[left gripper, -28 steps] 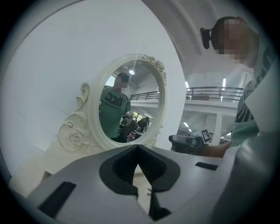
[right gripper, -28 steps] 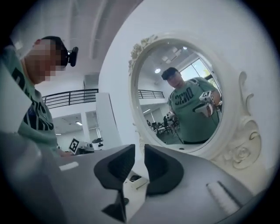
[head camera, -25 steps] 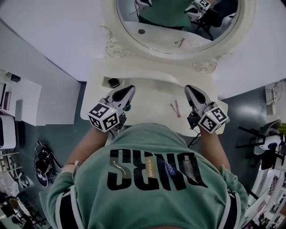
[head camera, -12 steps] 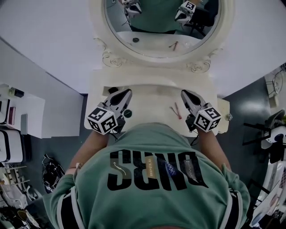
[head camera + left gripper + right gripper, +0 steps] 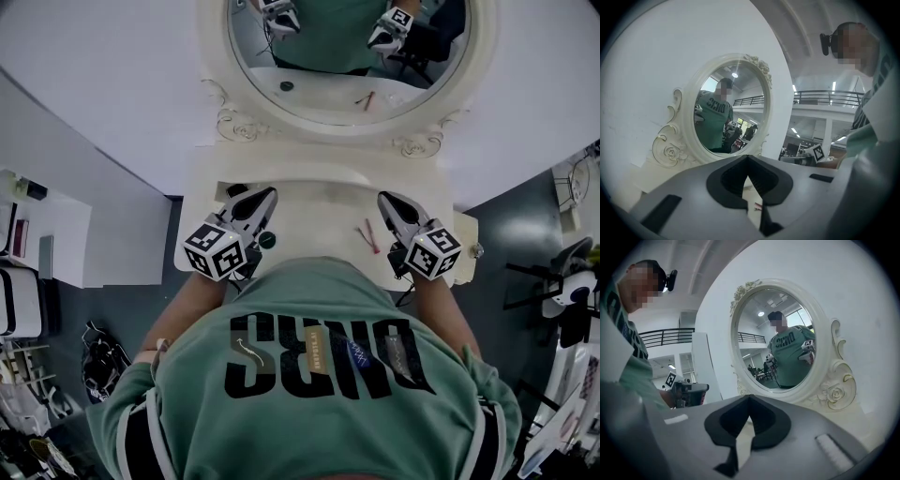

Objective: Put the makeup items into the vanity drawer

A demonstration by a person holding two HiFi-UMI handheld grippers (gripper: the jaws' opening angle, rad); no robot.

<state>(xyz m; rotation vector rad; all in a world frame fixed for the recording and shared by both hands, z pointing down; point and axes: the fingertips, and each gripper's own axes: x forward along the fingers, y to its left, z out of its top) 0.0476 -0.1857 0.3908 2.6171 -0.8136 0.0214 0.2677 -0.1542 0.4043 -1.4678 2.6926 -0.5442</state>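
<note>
Two thin pink makeup sticks point(image 5: 368, 234) lie crossed on the white vanity top point(image 5: 319, 211), just left of my right gripper point(image 5: 384, 198). They also show through the gap under my left gripper's point(image 5: 748, 158) jaws, as a pink sliver point(image 5: 758, 206). A small dark round item point(image 5: 267, 240) sits by my left gripper point(image 5: 265, 194), and a dark compact point(image 5: 233, 190) peeks out behind it. Both grippers hover over the top with jaws closed together and nothing between them. My right gripper point(image 5: 749, 397) points at the mirror. The person's torso hides the vanity's front.
An oval mirror point(image 5: 347, 56) in an ornate cream frame stands at the back of the vanity against the white wall. It reflects both grippers and the sticks. White cabinets point(image 5: 47, 244) stand to the left, and stands and gear point(image 5: 572, 300) to the right.
The right gripper has sunk slightly toward the vanity top. The head view has tilted, showing more of the mirror. The left gripper has stayed put; both stay shut.
</note>
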